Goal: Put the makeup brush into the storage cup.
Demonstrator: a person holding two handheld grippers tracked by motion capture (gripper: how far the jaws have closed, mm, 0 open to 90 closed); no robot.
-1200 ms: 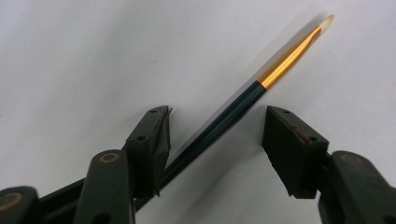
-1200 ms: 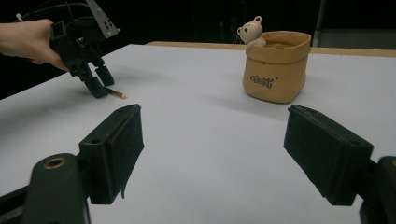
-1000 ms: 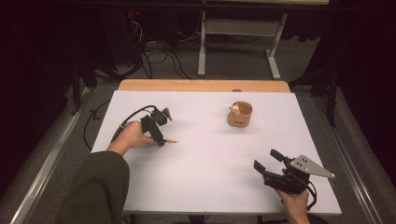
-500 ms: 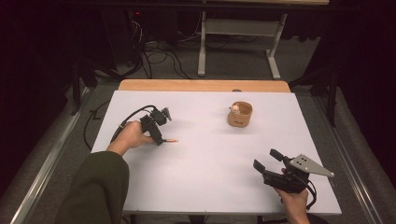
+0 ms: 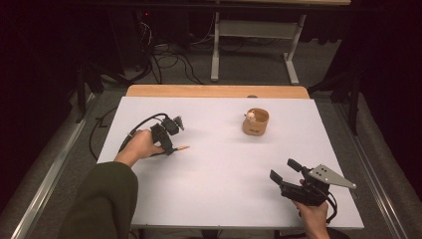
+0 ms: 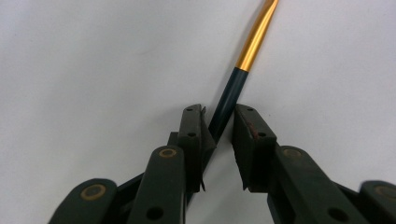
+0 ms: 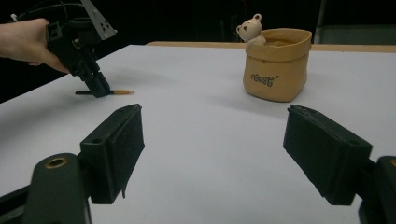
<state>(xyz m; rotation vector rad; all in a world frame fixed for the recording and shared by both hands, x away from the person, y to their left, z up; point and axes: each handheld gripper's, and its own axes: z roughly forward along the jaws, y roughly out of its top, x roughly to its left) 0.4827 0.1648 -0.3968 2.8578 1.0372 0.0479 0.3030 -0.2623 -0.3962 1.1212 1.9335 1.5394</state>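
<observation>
On the white table [image 5: 224, 199], pen [image 6: 231, 93] between left tool [image 6: 219, 126] jaws — closing.

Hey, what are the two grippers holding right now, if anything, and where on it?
The left gripper has just been closing around the pen's dark barrel, below its gold end; one pad touches, a gap remains beside the other. The right gripper is open, holding nothing.

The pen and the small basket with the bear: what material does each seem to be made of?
The pen: probably metal or lacquered plastic; its gold part shines with a bright streak, its dark part looks smooth and dull.
The basket: apparently soft tan fabric or felt, matte, with a rolled rim and a slightly sagging wall.
The bear: seemingly plush, pale and fuzzy.
</observation>
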